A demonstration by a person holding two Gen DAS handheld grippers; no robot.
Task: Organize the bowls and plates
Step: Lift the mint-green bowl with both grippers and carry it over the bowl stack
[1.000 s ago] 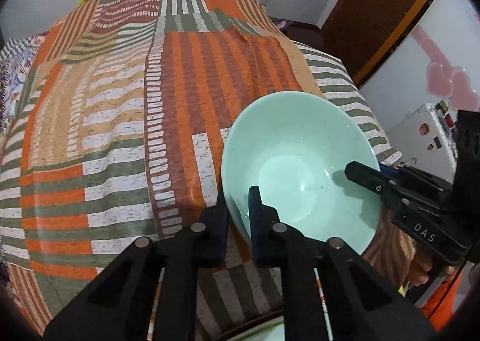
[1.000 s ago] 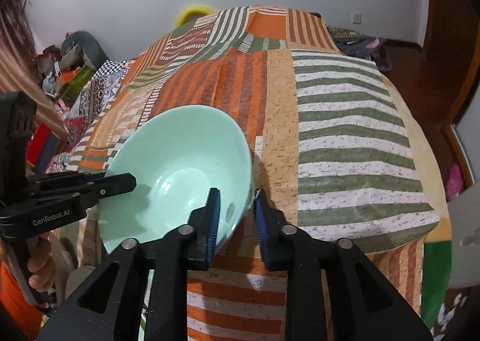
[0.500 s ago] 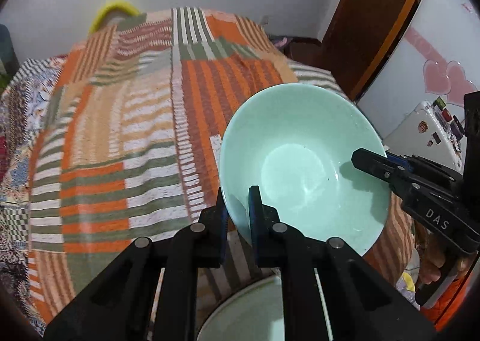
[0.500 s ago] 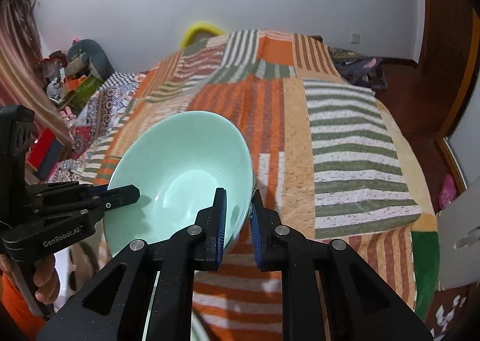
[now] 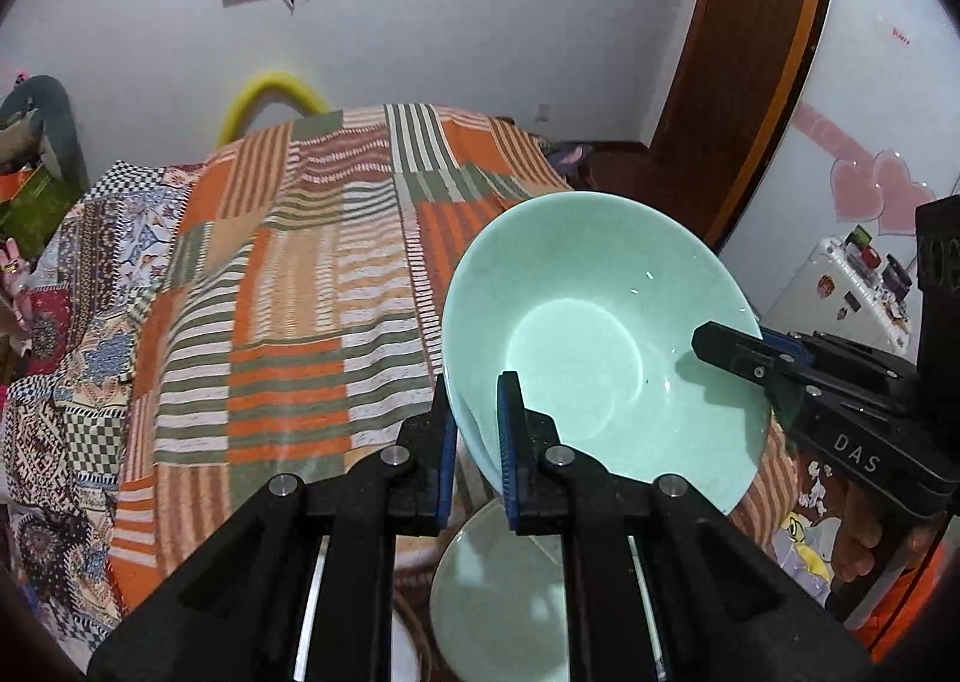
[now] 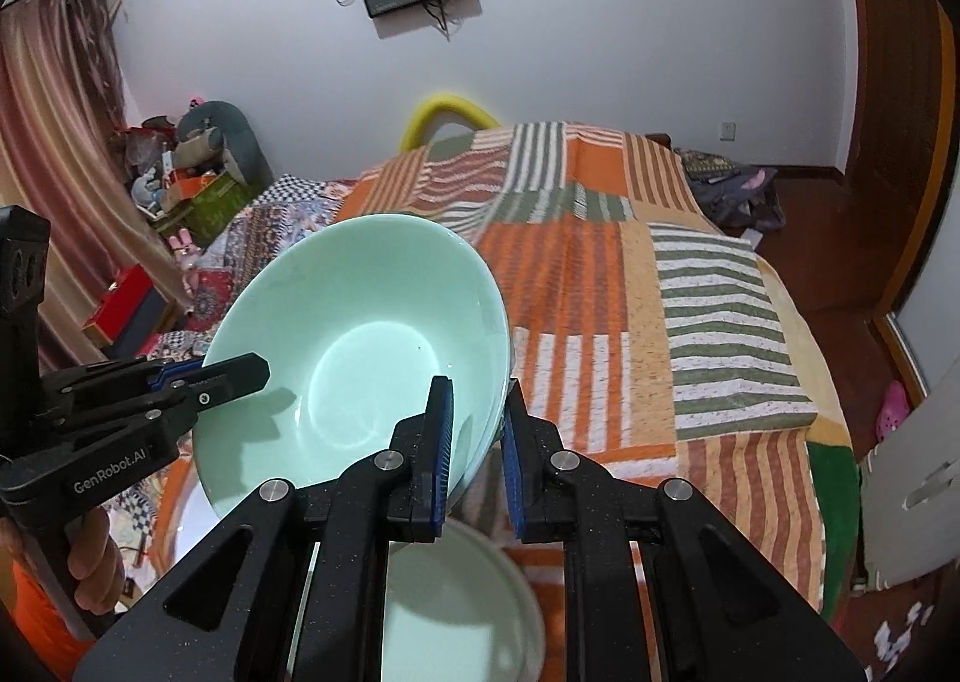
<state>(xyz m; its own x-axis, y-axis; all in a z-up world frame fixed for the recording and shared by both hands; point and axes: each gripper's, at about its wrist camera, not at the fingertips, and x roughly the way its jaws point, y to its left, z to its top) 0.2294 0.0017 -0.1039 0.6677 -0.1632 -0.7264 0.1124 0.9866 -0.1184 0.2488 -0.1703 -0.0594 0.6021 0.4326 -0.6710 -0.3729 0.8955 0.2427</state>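
Observation:
A pale green bowl (image 5: 600, 334) hangs in the air above the near end of a bed, tilted so its inside faces the cameras. My left gripper (image 5: 478, 430) is shut on its left rim, and my right gripper (image 6: 477, 430) is shut on the opposite rim of the same bowl (image 6: 360, 346). Each view shows the other gripper reaching in from the side: the right gripper (image 5: 729, 352) and the left gripper (image 6: 240, 373). Under the held bowl lies another pale green dish (image 5: 498, 586), which the right wrist view shows below my fingers (image 6: 468, 598).
A bed with an orange, green and cream striped patchwork cover (image 5: 288, 310) fills the space ahead. Clutter and a curtain (image 6: 54, 142) stand at the left; a wooden door (image 5: 744, 70) and a white cabinet (image 5: 840, 286) at the right. A person's hand (image 6: 90, 568) holds the left gripper's handle.
Both grippers have lifted the green bowl upward together and tilted up, so more of the wall and room shows. A second green dish has come into view beneath it.

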